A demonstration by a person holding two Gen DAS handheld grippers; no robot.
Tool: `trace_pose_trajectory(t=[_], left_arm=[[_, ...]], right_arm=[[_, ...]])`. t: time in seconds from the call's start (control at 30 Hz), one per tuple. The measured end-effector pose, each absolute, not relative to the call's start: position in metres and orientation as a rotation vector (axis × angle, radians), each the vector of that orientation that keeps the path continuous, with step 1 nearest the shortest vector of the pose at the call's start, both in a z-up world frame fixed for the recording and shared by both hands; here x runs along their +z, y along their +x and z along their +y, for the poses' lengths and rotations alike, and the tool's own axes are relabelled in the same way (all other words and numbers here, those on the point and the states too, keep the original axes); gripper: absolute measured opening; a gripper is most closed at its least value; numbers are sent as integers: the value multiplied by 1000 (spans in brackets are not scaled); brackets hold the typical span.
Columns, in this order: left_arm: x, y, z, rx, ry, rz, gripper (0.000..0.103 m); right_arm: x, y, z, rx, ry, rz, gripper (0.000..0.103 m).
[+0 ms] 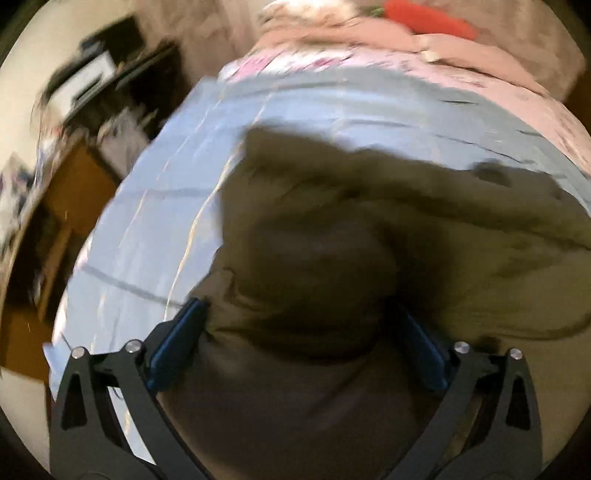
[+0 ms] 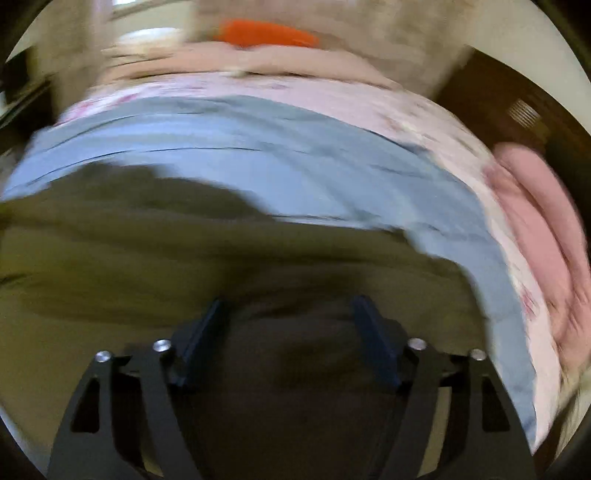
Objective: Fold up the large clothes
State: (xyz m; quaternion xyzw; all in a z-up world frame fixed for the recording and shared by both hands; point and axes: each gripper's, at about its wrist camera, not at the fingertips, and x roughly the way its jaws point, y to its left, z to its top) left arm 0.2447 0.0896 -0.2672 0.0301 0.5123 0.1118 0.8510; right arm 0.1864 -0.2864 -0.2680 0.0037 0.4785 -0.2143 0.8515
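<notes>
Both views are blurred. A dark olive-brown garment (image 1: 388, 240) lies spread on a bed, over a light blue sheet (image 1: 159, 206) that shows around its left and far edges.

In the left wrist view, the left hand-held gripper (image 1: 306, 332) sits low over the garment with its blue-padded fingers (image 1: 173, 347) spread wide; a rounded bulge of the cloth fills the space between them, but whether the fingers press into it cannot be told. Beyond the blue sheet lies a pale pink floral blanket (image 1: 480, 70), and at the far end of the bed an orange-red pillow (image 1: 428, 18). To the left, off the bed, stands dark furniture (image 1: 110, 70) — too smeared to name.

In the right wrist view, the right hand-held gripper (image 2: 291, 332) is also spread wide above the garment (image 2: 147, 258), dark cloth lying between and under its fingers (image 2: 373, 332). The blue sheet (image 2: 295, 158) curves beyond it and down the right side. A folded pink cloth (image 2: 532, 229) rests at the right edge of the bed — on the floral blanket (image 2: 388, 103).
</notes>
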Motion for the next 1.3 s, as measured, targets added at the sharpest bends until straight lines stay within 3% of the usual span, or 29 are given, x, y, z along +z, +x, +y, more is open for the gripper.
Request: trace_pose_trajectory(t=[0.2,0.43,0.6,0.87,0.97,1.1,1.3], left_arm=[[-273,249,103,314,86,1103,101],[-226,234,96,341,78,978,101],[-209,218,57,181,95,967,101],[-243,212,8,124,337,1024,101],[-244,215,19,140,294,1055,101],[-254,218,30,147,267,1086,101],[-267,214,35,137,299,1084,101]], right_arm=[[-281,148,-379,-727,253,1022,89],[-236,108,-359,-533,409,961,88],[-246,89,-343,-422,472,1053,85],[-286,101,-384,-587,506,1123,81],[-268,91,-399,-618,609,977,80],[-226,118,-388,-544,479,875,80],[-255,183,-368,-445,257,1059,80]])
